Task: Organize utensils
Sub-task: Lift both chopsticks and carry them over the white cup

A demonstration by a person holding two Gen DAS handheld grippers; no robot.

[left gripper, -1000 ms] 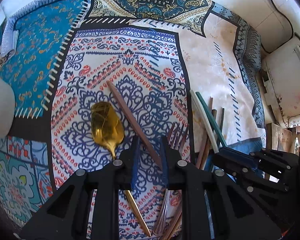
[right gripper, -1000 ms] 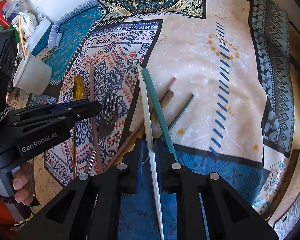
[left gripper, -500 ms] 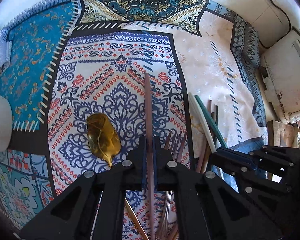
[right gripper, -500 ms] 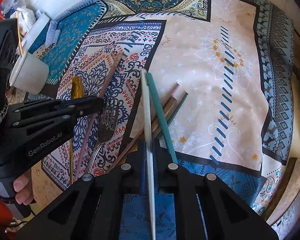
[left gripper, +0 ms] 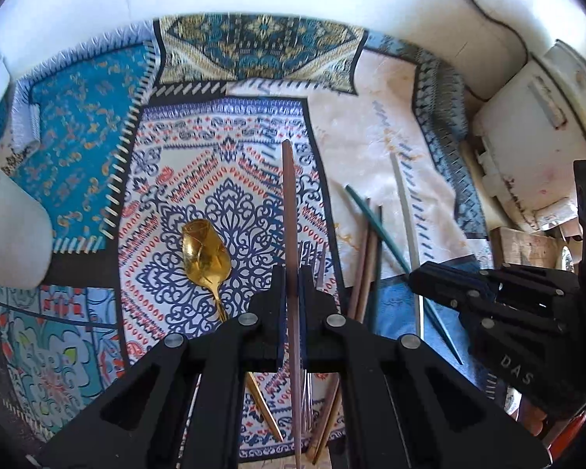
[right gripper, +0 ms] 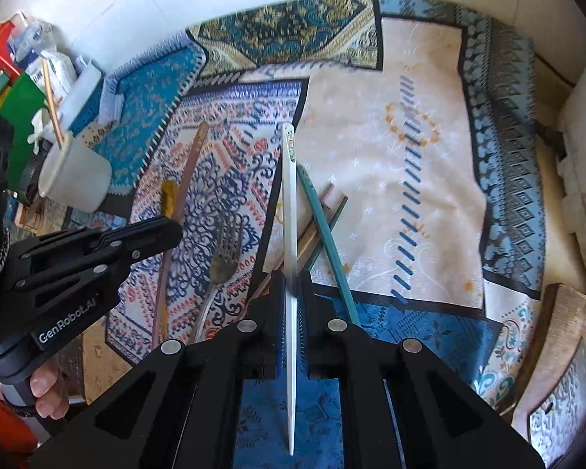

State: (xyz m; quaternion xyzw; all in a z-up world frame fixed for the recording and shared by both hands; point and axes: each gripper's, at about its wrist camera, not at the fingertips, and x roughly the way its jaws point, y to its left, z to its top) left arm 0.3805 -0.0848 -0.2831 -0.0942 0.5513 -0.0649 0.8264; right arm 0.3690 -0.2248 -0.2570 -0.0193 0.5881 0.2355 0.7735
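Observation:
My left gripper [left gripper: 291, 273] is shut on a brown chopstick [left gripper: 289, 203] that points forward, lifted above the patterned cloth. My right gripper [right gripper: 292, 277] is shut on a white chopstick [right gripper: 289, 203], also lifted; it shows in the left wrist view [left gripper: 404, 203]. On the cloth lie a gold spoon [left gripper: 205, 250], a fork [right gripper: 222, 258], a teal chopstick [right gripper: 324, 230] and a few brown and dark chopsticks [left gripper: 365, 258]. A white cup [right gripper: 74, 181] with one stick in it stands at the left.
The patchwork cloth [right gripper: 429, 148] covers the surface up to a white wall. Boxes and packets [right gripper: 15, 74] crowd the far left. A white appliance [left gripper: 539, 125] stands at the right, with a wooden board [right gripper: 566, 351] near the right front corner.
Both grippers have risen and tilted up, each lifting its chopstick off the cloth. A second ago the left gripper was open around the brown chopstick; it has closed on it.

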